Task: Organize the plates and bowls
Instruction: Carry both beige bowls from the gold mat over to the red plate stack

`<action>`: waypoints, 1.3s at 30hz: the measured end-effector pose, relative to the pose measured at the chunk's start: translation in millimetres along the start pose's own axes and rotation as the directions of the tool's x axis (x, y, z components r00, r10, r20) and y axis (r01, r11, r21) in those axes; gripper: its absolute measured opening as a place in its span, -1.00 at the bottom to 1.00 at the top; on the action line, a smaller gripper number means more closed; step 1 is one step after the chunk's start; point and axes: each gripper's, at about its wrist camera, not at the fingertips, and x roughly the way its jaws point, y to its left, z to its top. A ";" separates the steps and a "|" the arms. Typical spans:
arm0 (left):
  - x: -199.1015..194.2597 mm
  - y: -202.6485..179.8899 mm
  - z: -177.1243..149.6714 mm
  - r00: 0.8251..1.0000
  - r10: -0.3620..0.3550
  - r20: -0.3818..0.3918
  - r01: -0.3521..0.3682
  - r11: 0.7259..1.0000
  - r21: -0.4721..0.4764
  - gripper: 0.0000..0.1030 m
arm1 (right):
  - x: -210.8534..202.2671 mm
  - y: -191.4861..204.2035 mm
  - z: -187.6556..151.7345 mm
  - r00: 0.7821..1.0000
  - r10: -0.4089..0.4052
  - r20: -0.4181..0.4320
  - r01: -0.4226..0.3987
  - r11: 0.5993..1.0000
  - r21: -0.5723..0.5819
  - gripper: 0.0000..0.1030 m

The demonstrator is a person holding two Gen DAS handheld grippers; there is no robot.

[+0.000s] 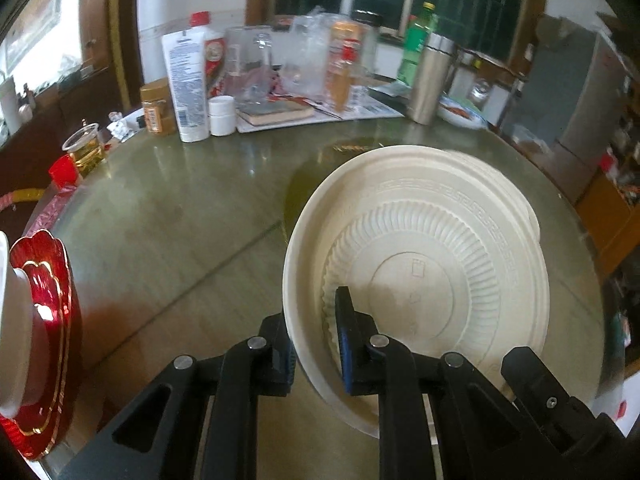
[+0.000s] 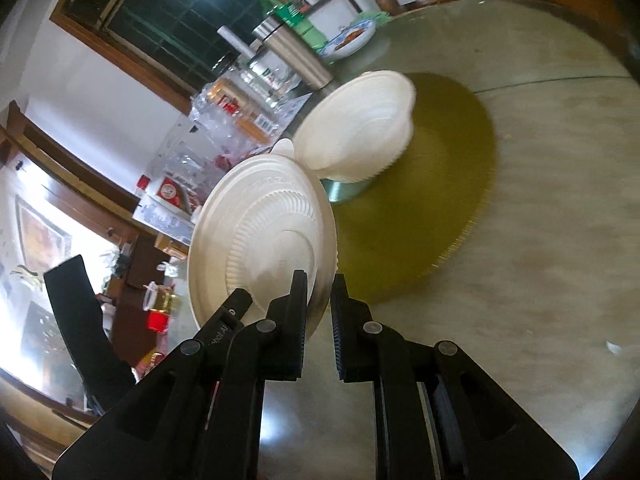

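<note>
Cream-white plate (image 1: 420, 264) with ribbed ring pattern, cream bowl (image 2: 360, 128), glossy red dish (image 1: 40, 344) edged in gold at lower left, olive-green table (image 1: 180, 208), green bottle (image 1: 418, 42) upper right

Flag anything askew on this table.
The white plate stands tilted on edge, its rim pinched by the left gripper and right gripper. The white bowl beyond it is tipped sideways too.

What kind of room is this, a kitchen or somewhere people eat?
Probably a home dining room: a big round glass-topped table, crowded at the far side with bottles such as a green bottle and a steel flask, before dark windows.
</note>
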 end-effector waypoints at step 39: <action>5.9 -2.4 -12.3 0.996 -0.093 0.009 0.092 0.996 0.016 -0.64 | -9.2 3.8 -9.6 0.990 -0.075 0.121 0.085 0.993 -0.078 -0.77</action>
